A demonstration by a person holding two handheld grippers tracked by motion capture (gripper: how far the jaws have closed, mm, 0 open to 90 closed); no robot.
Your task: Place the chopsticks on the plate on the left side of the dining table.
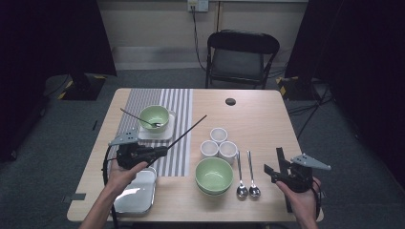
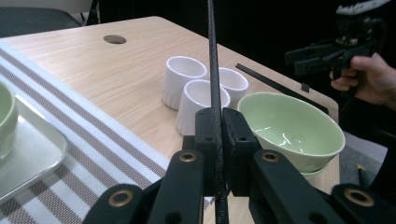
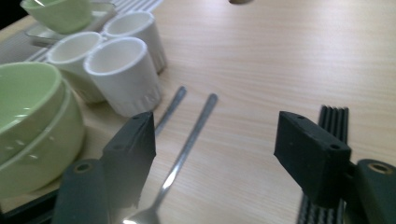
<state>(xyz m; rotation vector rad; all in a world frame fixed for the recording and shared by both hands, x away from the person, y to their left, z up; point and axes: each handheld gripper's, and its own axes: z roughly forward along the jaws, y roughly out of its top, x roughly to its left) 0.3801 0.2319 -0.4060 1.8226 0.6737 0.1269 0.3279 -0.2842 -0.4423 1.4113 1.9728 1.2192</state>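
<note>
Left hand-held gripper (image 1: 160, 151) is clamped tight on a black chopstick (image 1: 188, 132), which slants up over the striped placemat (image 1: 179, 102). Its own view catches the stick (image 2: 214, 70) rising straight from between the jaws, with three white cups (image 2: 201, 95) and a green bowl (image 2: 292, 128) behind it. Right hand-held gripper (image 1: 273, 171) hangs wide open, holding nothing, over the counter (image 1: 258, 119); its view brings in a second chopstick (image 3: 334, 119) lying flat beside the right jaw, and two spoons (image 3: 187, 144).
</note>
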